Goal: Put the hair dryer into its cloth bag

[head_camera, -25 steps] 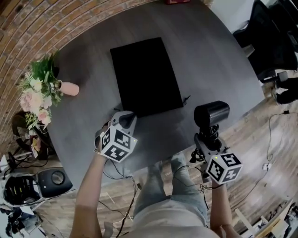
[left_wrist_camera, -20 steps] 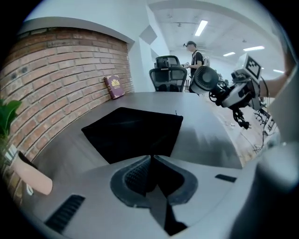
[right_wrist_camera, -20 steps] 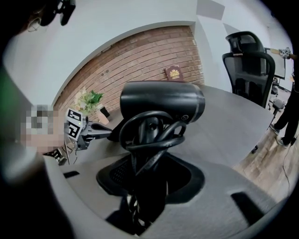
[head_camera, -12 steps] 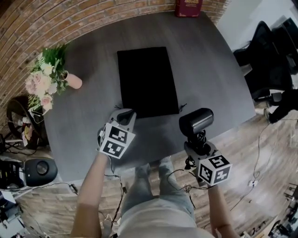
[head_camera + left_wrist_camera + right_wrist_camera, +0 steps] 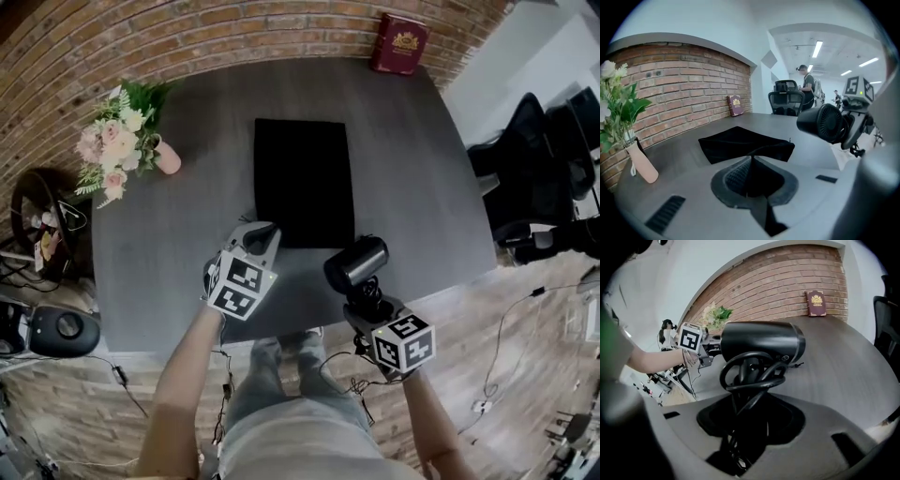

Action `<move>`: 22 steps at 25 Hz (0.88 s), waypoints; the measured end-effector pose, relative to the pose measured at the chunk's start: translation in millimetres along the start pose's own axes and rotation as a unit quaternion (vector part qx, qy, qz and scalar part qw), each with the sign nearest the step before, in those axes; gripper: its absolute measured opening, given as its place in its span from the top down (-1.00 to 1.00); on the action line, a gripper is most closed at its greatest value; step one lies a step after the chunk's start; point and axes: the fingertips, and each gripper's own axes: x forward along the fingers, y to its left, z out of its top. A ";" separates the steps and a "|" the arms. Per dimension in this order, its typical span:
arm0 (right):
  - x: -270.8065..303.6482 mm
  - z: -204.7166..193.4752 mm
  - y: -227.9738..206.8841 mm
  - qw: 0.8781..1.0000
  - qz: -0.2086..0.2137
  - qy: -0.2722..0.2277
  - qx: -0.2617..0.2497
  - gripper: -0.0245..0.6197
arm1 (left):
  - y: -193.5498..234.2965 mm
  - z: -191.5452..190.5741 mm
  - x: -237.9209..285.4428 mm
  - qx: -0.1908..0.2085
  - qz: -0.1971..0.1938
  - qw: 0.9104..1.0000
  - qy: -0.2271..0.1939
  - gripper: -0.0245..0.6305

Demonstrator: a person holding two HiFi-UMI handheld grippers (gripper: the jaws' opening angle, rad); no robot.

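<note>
1. The fingers of the left gripper (image 5: 751, 161) are pressed narrow, pinching the near edge of the cloth bag (image 5: 740, 143). The black fabric rises in a fold up into the fingers.
2. The rest of the cloth bag (image 5: 302, 178) lies flat on the dark grey surface (image 5: 187, 234), running away from the left gripper (image 5: 262, 232) toward the brick wall (image 5: 234, 28).
3. The fingers of the right gripper (image 5: 750, 394) are closed on the handle of the hair dryer (image 5: 761, 341). The black cord (image 5: 740, 376) is looped round the handle just above the fingers.
4. The hair dryer (image 5: 356, 262) is held in the air over the near edge of the surface, just right of the bag's near right corner. It is not in the bag. Its barrel lies crosswise above the right gripper (image 5: 364, 292).
5. In the left gripper view the grilled end of the hair dryer (image 5: 825, 123) shows on the right, near the bag and clear of it.
6. Both grippers sit near each other at the near edge of the surface, left on the bag and right beside it.
7. A pink vase (image 5: 167, 157) with flowers (image 5: 117, 141) lies at the far left of the surface.
8. A dark red book (image 5: 403, 44) stands against the brick wall at the far right corner.
9. Black office chairs (image 5: 534, 159) stand off the right side of the surface.
</note>
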 end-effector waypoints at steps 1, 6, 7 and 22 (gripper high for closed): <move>1.5 -0.7 2.4 1.000 0.007 0.008 -0.010 0.40 | -1.8 -0.1 -0.4 -0.002 -0.003 1.000 0.000 0.88; 16.5 -5.1 10.6 0.996 0.038 0.046 -0.062 0.40 | -4.5 -0.1 -0.4 -0.005 -0.013 1.000 0.000 0.88; 20.2 -7.2 12.2 0.995 0.044 0.054 -0.069 0.40 | -4.4 1.4 -1.5 -0.002 -0.013 1.000 0.000 0.88; 52.8 -20.7 31.3 0.969 0.105 0.153 -0.163 0.39 | -10.4 12.5 -6.7 0.025 -0.020 0.999 -0.016 0.88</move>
